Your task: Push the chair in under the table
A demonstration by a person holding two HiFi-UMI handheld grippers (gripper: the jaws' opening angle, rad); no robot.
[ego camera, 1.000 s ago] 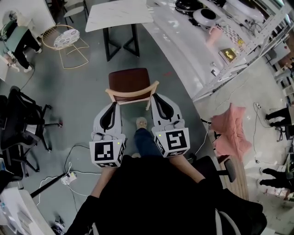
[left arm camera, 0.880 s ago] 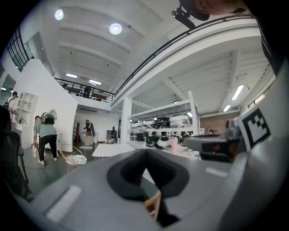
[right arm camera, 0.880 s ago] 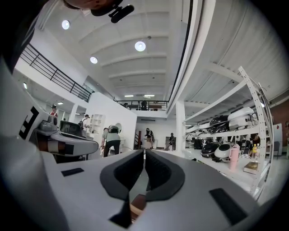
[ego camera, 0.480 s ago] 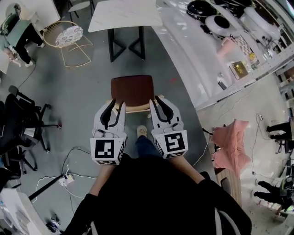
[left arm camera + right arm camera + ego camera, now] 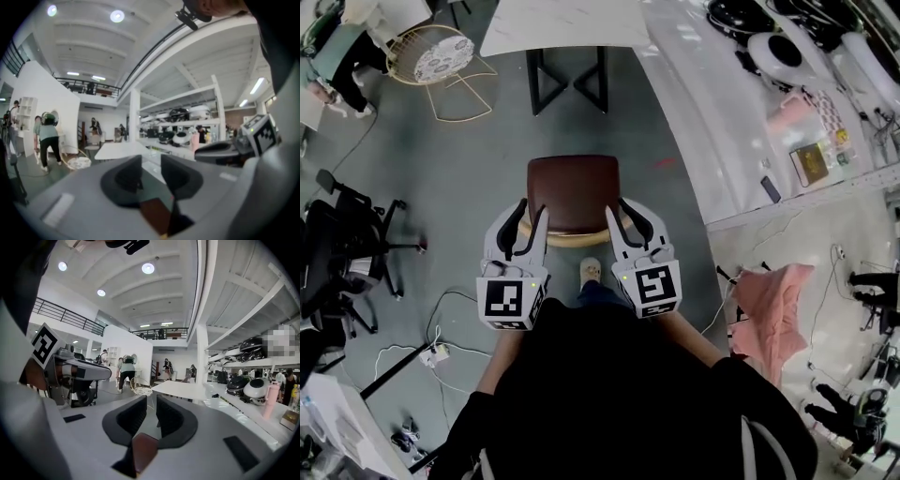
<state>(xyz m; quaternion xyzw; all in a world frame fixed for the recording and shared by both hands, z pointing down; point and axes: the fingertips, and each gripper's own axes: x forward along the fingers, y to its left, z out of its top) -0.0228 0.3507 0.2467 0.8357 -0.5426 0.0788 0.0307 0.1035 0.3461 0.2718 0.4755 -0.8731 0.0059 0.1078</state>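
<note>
The chair (image 5: 573, 187) has a brown seat and a pale wooden backrest (image 5: 577, 236); it stands on the grey floor a little short of the white table (image 5: 562, 23) with black legs. My left gripper (image 5: 525, 217) is at the backrest's left end. Its jaws are opening and nothing is pressed between them. My right gripper (image 5: 628, 211) is at the backrest's right end, shut, with nothing seen in its grip. Whether either one touches the wood I cannot tell. In the left gripper view, the left gripper (image 5: 151, 161) points at the table (image 5: 122, 150) and brown seat shows below the jaws. The right gripper (image 5: 151, 401) also faces the table (image 5: 183, 389).
A long white counter (image 5: 712, 122) with shelves runs down the right side. A wire chair with a cushion (image 5: 436, 61) stands at the back left, and black office chairs (image 5: 347, 253) at the left. Cables and a power strip (image 5: 431, 354) lie on the floor. My foot (image 5: 590, 270) is behind the chair.
Both grippers have gone forward from behind the backrest to alongside its two ends. The left jaws have spread apart. The whole view has shifted toward the table.
</note>
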